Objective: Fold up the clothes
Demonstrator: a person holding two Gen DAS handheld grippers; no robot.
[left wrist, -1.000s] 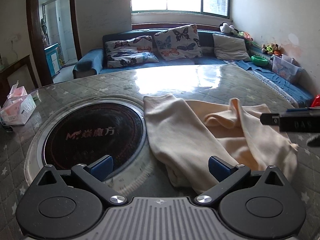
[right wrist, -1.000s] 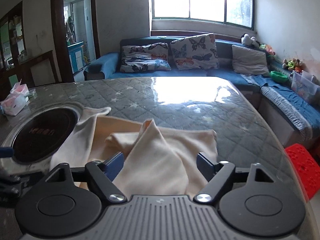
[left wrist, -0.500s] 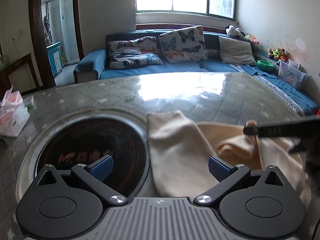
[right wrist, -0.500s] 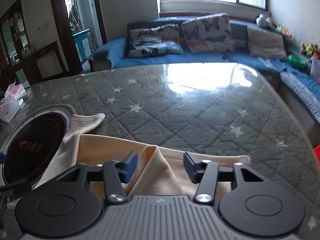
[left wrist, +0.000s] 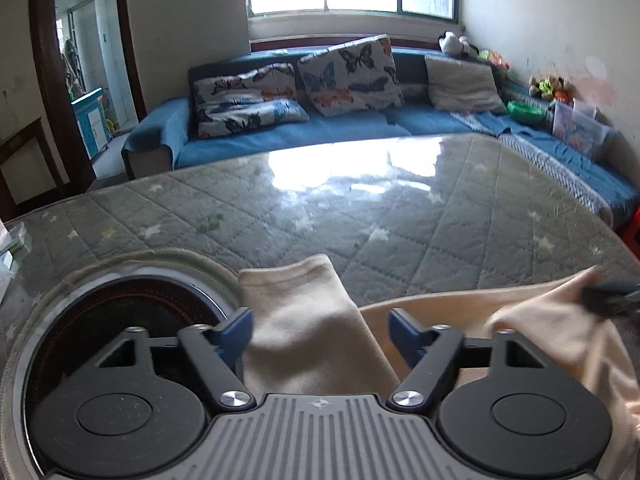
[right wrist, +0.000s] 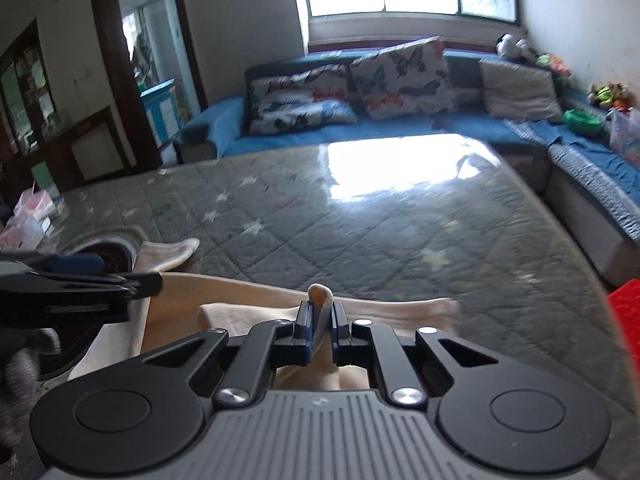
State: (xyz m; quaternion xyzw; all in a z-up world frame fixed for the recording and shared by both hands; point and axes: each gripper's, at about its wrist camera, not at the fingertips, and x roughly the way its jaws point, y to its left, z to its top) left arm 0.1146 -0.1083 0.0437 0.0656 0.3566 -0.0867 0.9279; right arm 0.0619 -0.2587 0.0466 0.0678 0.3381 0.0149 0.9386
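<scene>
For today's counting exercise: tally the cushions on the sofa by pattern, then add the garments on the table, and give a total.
Butterfly cushions: 3
Plain grey cushion: 1
Cream garment on the table: 1
Total: 5

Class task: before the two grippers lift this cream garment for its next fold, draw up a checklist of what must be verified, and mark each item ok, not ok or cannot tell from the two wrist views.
1. Right gripper pinching a fold of the garment: ok.
2. Left gripper gripping cloth: not ok; jaws closing, sleeve between them, pads not yet pressing.
3. Sleeve clear of the black disc: not ok; it lies along the rim.
4. Table beyond the garment free for laying it: ok.
5. Garment's near edge untangled: cannot tell; hidden by the grippers.
</scene>
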